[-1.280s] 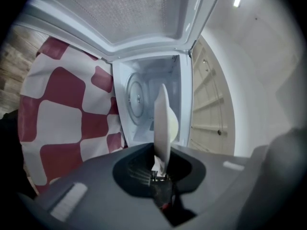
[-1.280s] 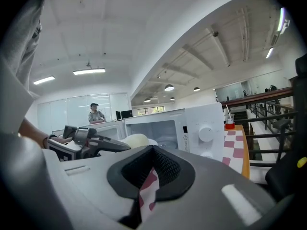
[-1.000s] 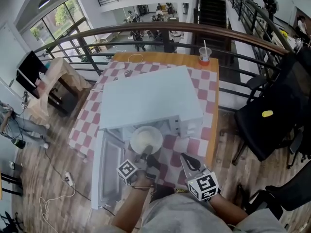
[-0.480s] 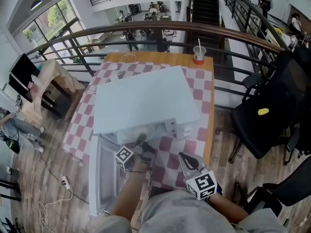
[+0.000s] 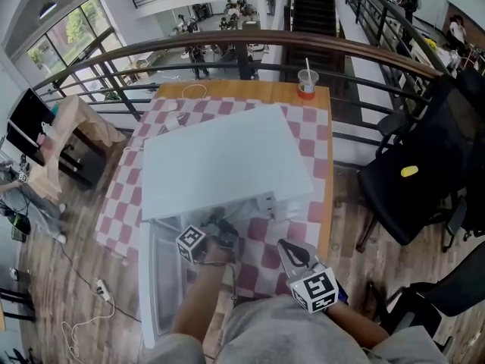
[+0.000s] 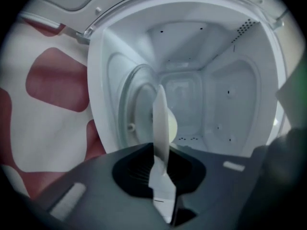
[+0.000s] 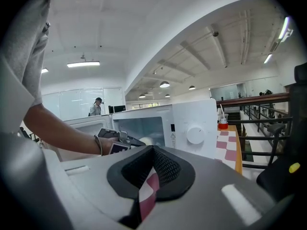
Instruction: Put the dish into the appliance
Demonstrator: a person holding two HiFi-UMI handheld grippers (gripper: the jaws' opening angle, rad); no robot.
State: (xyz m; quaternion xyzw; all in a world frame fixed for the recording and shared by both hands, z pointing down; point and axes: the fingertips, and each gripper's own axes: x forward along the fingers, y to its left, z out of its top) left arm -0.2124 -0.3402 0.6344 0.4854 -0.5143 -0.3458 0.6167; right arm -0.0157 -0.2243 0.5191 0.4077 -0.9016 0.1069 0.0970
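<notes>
The white microwave [image 5: 223, 165] stands on the red-checked table with its door [image 5: 161, 279] swung open at the front left. My left gripper [image 5: 218, 224] reaches into the cavity [image 6: 211, 95], shut on the rim of the white dish [image 6: 161, 123], which shows edge-on between the pads. From the head view the microwave's top hides the dish. In the right gripper view the dish [image 7: 146, 140] shows pale inside the opening, beyond the left gripper [image 7: 113, 140]. My right gripper [image 5: 286, 247] hovers over the table's front edge, right of the left one, shut and holding nothing.
A plastic cup with a straw [image 5: 306, 83] stands at the table's far right corner. A curved railing [image 5: 227, 45] runs behind the table. A black office chair [image 5: 413, 177] is to the right. The control knob [image 7: 195, 134] faces the right gripper.
The left gripper has carried the dish forward from in front of the opening into the cavity, so the dish has gone out of sight in the head view. The right gripper has hardly moved.
</notes>
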